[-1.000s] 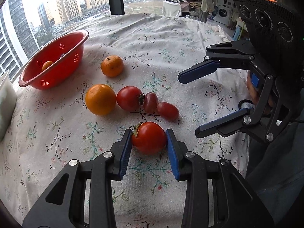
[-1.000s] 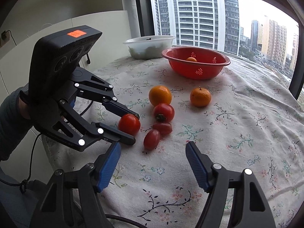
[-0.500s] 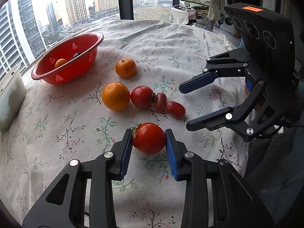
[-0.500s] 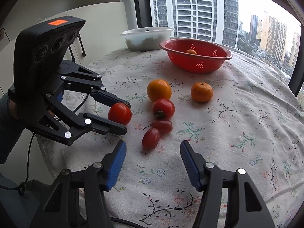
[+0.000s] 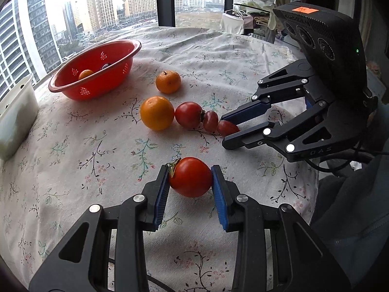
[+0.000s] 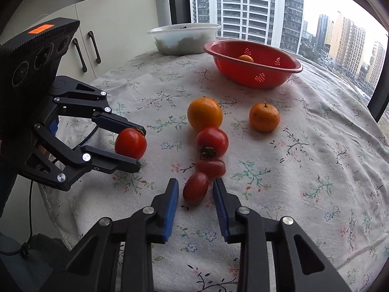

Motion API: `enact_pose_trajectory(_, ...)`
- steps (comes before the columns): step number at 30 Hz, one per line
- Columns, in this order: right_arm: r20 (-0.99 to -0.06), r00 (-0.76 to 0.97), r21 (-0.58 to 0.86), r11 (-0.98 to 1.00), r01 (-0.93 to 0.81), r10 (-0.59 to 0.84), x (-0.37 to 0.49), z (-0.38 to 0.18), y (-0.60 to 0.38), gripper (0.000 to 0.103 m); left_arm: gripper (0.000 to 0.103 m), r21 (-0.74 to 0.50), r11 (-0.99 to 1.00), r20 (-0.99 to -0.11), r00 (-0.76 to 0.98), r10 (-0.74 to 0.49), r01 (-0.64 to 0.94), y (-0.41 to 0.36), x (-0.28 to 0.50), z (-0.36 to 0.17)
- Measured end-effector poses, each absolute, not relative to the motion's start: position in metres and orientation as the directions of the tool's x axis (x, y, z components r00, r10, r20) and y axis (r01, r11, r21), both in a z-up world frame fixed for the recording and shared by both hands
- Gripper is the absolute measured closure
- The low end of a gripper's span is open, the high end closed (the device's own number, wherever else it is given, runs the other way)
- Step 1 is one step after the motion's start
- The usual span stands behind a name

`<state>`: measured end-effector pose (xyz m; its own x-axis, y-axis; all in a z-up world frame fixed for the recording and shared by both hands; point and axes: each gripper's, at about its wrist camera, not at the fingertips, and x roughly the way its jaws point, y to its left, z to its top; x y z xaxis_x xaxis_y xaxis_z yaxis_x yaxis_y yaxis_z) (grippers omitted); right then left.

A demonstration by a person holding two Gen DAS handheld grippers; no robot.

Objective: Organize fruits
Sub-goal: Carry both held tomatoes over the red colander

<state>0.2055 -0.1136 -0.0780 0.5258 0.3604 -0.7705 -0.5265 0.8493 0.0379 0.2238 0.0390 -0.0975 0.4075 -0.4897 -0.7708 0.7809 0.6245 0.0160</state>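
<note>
Red basket (image 6: 252, 73) sits far back by the window with one orange in it, your left gripper (image 5: 190, 182) is clamped on the big tomato (image 5: 190, 177) ready to carry, and your right gripper (image 6: 195, 194) straddles the small tomato (image 6: 195, 187), not yet pinched.

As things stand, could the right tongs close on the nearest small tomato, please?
Probably yes: the right tongs are open and already straddle the small tomato, with nothing between. The second small tomato touches its far end.
</note>
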Motion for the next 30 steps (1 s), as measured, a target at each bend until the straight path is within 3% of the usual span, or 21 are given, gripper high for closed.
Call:
enact_pose_trajectory(4, -0.773, 0.531, 0.019, 0.849, -0.527, 0.347, 0.203, -0.078, -0.112, 0.080, 0.071, 0.014, 0.625, -0.766, 0.410, -0.495, 0.781, 0.041, 0.221, -0.097)
enact_pose_trajectory(19, -0.754, 0.532, 0.070, 0.854, -0.516, 0.384, 0.195, -0.070, -0.122, 0.080, 0.071, 0.000, 0.642, -0.748, 0.426, -0.509, 0.767, 0.049, 0.218, -0.090)
enact_pose_trajectory(30, -0.695, 0.536, 0.189, 0.841, -0.508, 0.479, 0.204, -0.045, -0.155, 0.080, 0.071, -0.011, 0.685, -0.707, 0.479, -0.521, 0.728, 0.067, 0.241, -0.065)
